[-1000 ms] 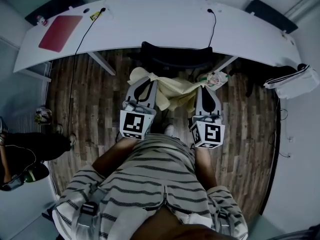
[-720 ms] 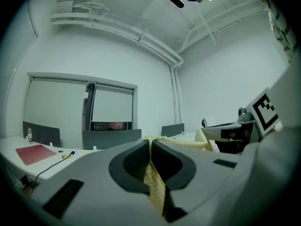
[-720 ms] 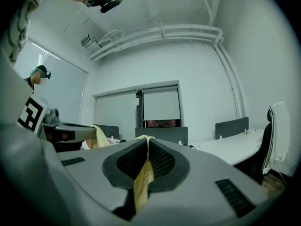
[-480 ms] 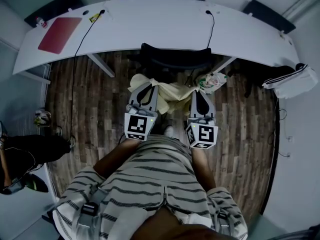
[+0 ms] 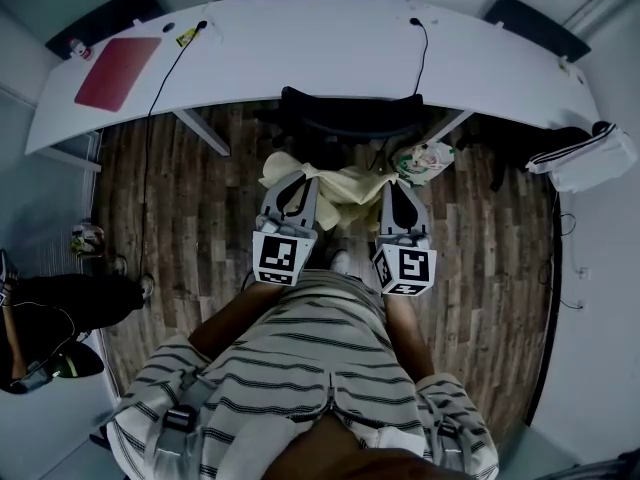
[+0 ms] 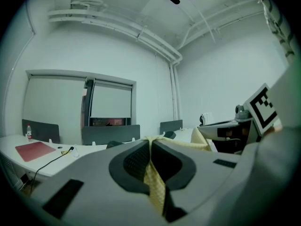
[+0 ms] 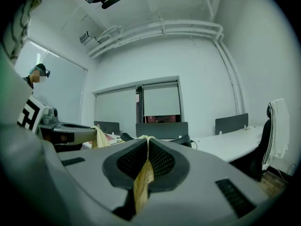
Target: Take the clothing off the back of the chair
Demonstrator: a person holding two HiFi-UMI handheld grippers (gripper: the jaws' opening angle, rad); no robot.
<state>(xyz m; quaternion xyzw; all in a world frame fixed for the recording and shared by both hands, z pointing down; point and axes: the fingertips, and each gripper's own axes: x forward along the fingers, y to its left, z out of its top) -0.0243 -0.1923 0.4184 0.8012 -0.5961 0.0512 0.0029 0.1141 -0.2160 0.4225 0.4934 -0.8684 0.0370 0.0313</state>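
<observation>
A pale yellow garment (image 5: 345,190) hangs stretched between my two grippers, just in front of the black office chair (image 5: 345,118) tucked at the desk. My left gripper (image 5: 297,175) is shut on one edge of the yellow cloth (image 6: 153,178), which runs pinched between the pads. My right gripper (image 5: 396,185) is shut on the other edge, a fold of yellow fabric (image 7: 142,180) caught between its pads. Both grippers point level toward the chair back. The garment is off the chair back and sags between them.
A long white desk (image 5: 320,53) spans the far side, with a red pad (image 5: 118,66) at its left and cables on top. A black-and-white jacket (image 5: 580,158) hangs over a chair at right. Wood floor (image 5: 190,208) lies below. A person stands at lower left.
Both grippers have sunk slightly with the yellow garment still gripped; the cloth hangs a little lower and closer to me.
</observation>
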